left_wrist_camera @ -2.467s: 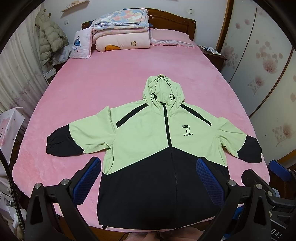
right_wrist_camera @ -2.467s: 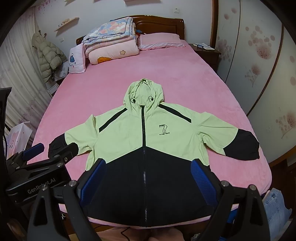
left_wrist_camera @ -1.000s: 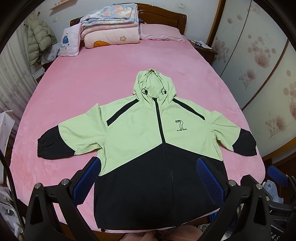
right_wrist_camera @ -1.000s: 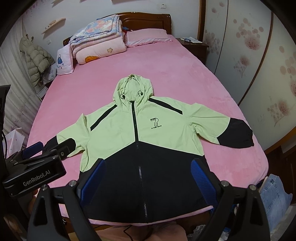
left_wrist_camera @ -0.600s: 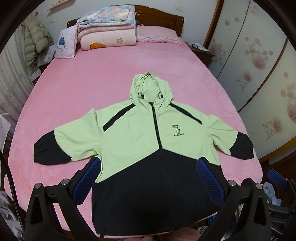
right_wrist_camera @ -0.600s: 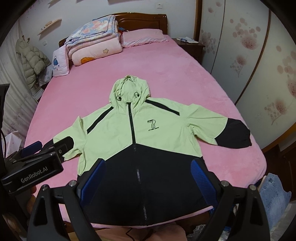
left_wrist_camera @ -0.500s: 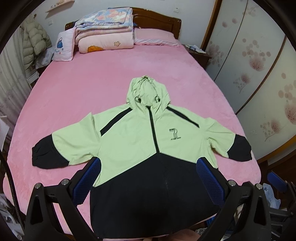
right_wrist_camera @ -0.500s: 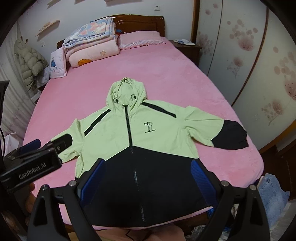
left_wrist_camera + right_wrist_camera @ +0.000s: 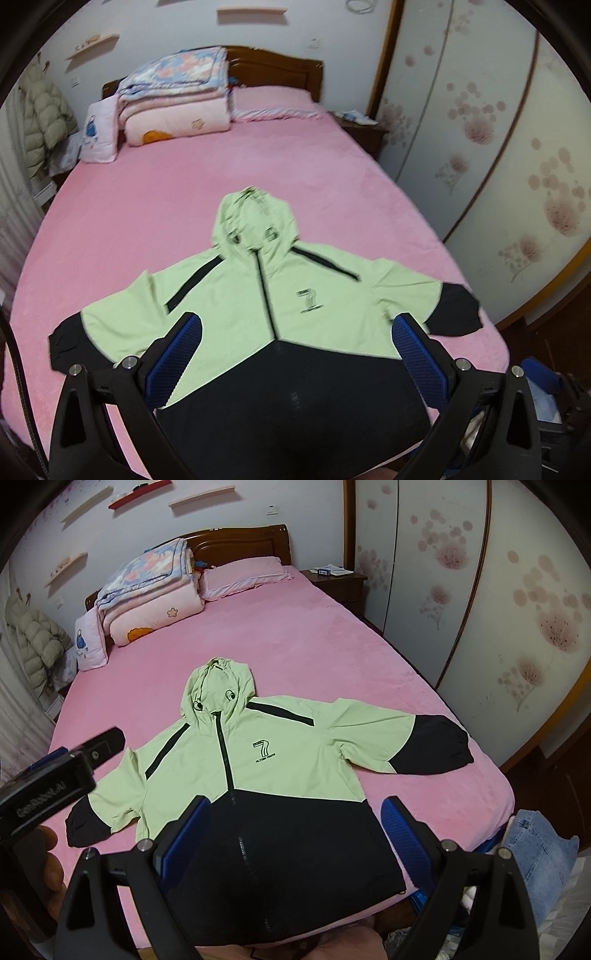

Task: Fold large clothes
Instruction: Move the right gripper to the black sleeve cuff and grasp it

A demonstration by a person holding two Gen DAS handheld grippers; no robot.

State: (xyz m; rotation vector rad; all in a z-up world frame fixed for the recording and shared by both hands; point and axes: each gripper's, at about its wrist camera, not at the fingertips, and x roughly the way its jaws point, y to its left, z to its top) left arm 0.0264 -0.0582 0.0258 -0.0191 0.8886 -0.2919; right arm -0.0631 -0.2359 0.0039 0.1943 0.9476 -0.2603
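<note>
A light green and black hooded jacket lies flat and face up on the pink bed, zipped, sleeves spread, hem at the near edge. My left gripper hovers open above the jacket's lower half, nothing between its blue pads. My right gripper is open too, held over the black hem area. The left gripper's body shows at the left of the right wrist view, over the jacket's left sleeve, with a hand below it.
Folded quilts and pillows are stacked at the headboard. A puffy coat hangs at the left wall. Wardrobe doors line the right side, with a nightstand beyond. Jeans lie off the bed's right corner.
Both cameras have tilted up and drawn back a little, so the jacket sits lower in view. The jacket has not moved. Both grippers stay open.
</note>
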